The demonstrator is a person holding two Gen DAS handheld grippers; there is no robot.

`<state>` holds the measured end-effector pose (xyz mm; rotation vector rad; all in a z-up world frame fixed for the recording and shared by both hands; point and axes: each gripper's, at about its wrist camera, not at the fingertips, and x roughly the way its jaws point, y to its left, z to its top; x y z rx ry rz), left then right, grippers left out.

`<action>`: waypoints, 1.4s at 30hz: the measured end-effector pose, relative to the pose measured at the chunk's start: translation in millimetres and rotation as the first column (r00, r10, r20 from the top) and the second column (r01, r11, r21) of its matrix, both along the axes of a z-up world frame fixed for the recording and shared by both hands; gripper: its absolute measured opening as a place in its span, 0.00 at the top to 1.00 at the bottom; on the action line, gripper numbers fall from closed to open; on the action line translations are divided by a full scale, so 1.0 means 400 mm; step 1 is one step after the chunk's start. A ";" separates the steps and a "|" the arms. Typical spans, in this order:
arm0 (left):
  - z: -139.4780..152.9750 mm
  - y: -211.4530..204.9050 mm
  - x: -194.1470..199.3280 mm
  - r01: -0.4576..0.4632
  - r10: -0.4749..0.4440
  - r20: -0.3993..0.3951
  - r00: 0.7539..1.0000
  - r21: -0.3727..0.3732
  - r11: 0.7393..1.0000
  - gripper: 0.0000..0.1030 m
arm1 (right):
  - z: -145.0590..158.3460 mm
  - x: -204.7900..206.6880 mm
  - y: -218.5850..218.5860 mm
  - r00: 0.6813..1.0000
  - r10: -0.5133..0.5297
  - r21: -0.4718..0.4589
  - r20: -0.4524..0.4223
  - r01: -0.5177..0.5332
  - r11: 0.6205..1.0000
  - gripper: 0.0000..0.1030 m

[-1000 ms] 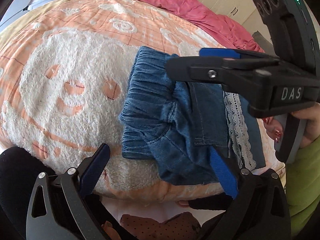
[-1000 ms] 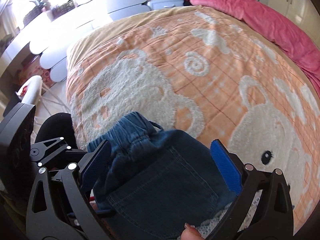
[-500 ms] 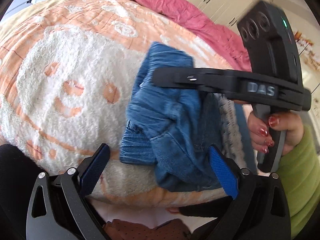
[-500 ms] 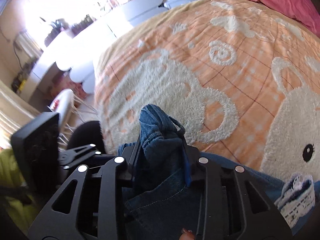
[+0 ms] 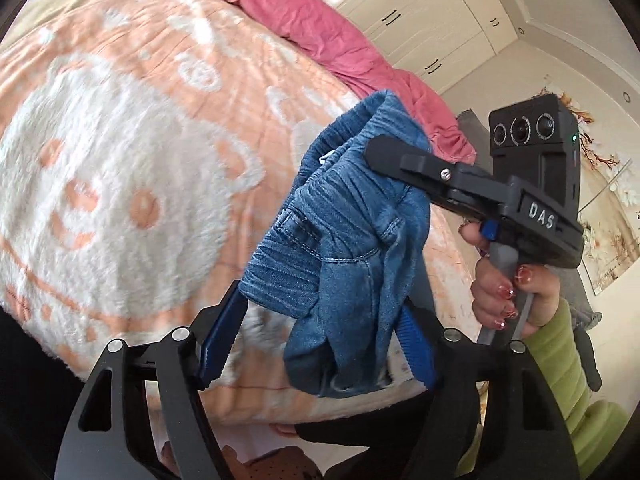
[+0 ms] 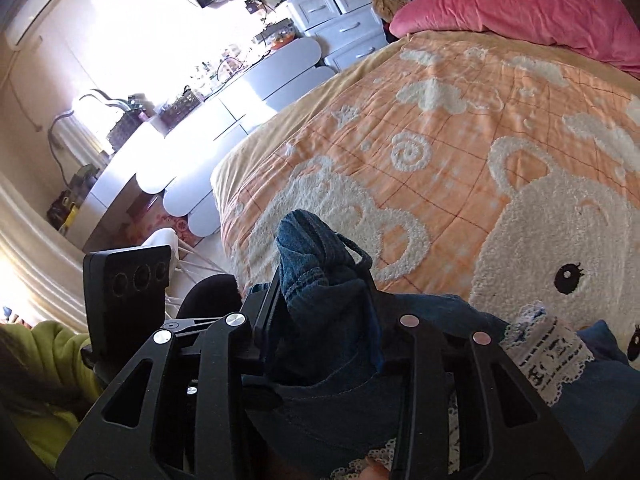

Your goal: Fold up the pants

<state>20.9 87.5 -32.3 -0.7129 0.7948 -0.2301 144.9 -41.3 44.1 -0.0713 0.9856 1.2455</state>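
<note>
Blue denim pants (image 5: 344, 232) are lifted off the bed in a bunch. My right gripper (image 5: 384, 152) clamps the elastic waistband from the right, and its jaws ease slightly apart while still pinching the cloth. In the right wrist view the waistband (image 6: 308, 240) sticks up between that right gripper's (image 6: 324, 280) narrow jaws. A white lace hem (image 6: 548, 352) lies on the rest of the denim below. My left gripper (image 5: 320, 308) sits under the hanging bunch with its jaws closing. The cloth is between the blue pads (image 5: 416, 352), which are not clamped on it.
An orange and white fleece blanket (image 5: 120, 160) covers the bed, with a pink duvet (image 5: 320, 40) along its far side. A hand with painted nails (image 5: 504, 292) and a green sleeve (image 5: 560, 360) hold the right gripper. White drawers (image 6: 344, 20) and a cluttered desk (image 6: 200, 128) stand beyond the bed.
The right gripper shut on the waistband and lifted the pants up off the blanket. The left gripper's jaws have narrowed around the hanging cloth.
</note>
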 end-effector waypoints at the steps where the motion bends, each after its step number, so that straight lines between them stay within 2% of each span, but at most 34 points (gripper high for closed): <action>1: 0.009 -0.011 -0.001 0.005 -0.005 0.003 1.000 0.005 1.000 0.32 | 0.005 0.001 -0.014 1.000 -0.009 0.004 0.004 0.009 1.000 0.71; 8: 0.064 -0.109 0.016 0.040 -0.043 0.038 0.998 0.057 0.998 0.32 | 0.025 0.036 -0.146 0.995 -0.099 0.052 0.002 0.098 0.994 0.65; 12: 0.074 -0.179 0.052 0.106 -0.109 0.054 0.993 0.061 0.992 0.22 | 0.013 0.056 -0.239 0.983 -0.185 0.076 -0.020 0.186 0.980 0.60; 16: 0.076 -0.287 0.080 0.226 -0.232 0.080 0.969 0.077 0.971 0.21 | -0.019 0.078 -0.371 0.947 -0.312 0.099 -0.074 0.318 0.943 0.48; 20: 0.041 -0.352 0.087 0.309 -0.316 0.052 0.947 0.110 0.945 0.21 | -0.044 0.077 -0.472 0.910 -0.406 0.098 -0.085 0.413 0.905 0.46; 22: 0.023 -0.361 0.081 0.327 -0.331 0.029 0.943 0.100 0.940 0.21 | -0.056 0.067 -0.492 0.899 -0.433 0.075 -0.068 0.437 0.896 0.45; 24: 0.018 -0.368 0.079 0.332 -0.337 0.021 0.941 0.124 0.935 0.21 | -0.061 0.053 -0.483 0.898 -0.439 0.043 -0.039 0.441 0.897 0.44; 29: 0.015 -0.383 0.079 0.344 -0.351 0.014 0.936 0.166 0.924 0.21 | -0.075 0.012 -0.416 0.907 -0.409 -0.058 0.095 0.416 0.908 0.43; 32: 0.004 -0.388 0.065 0.352 -0.358 0.000 0.934 0.176 0.919 0.21 | -0.118 -0.021 -0.403 0.898 -0.376 -0.212 0.228 0.423 0.881 0.43; 33: 0.003 -0.389 0.066 0.354 -0.358 -0.006 0.934 0.166 0.920 0.21 | -0.136 -0.031 -0.412 0.897 -0.365 -0.245 0.250 0.423 0.872 0.43; 36: -0.004 -0.380 0.070 0.357 -0.360 -0.005 0.933 0.140 0.924 0.21 | -0.159 -0.040 -0.461 0.898 -0.386 -0.230 0.210 0.429 0.873 0.42; 39: 0.013 -0.363 0.066 0.337 -0.342 0.012 0.940 0.143 0.931 0.21 | -0.161 -0.045 -0.495 0.889 -0.410 -0.240 0.204 0.452 0.859 0.36; 41: 0.035 -0.343 0.048 0.307 -0.318 0.034 0.947 0.177 0.935 0.21 | -0.144 -0.046 -0.510 0.886 -0.423 -0.229 0.189 0.459 0.859 0.36; 42: 0.046 -0.330 0.043 0.282 -0.298 0.041 0.954 0.216 0.935 0.21 | -0.129 -0.044 -0.520 0.883 -0.431 -0.204 0.185 0.464 0.862 0.36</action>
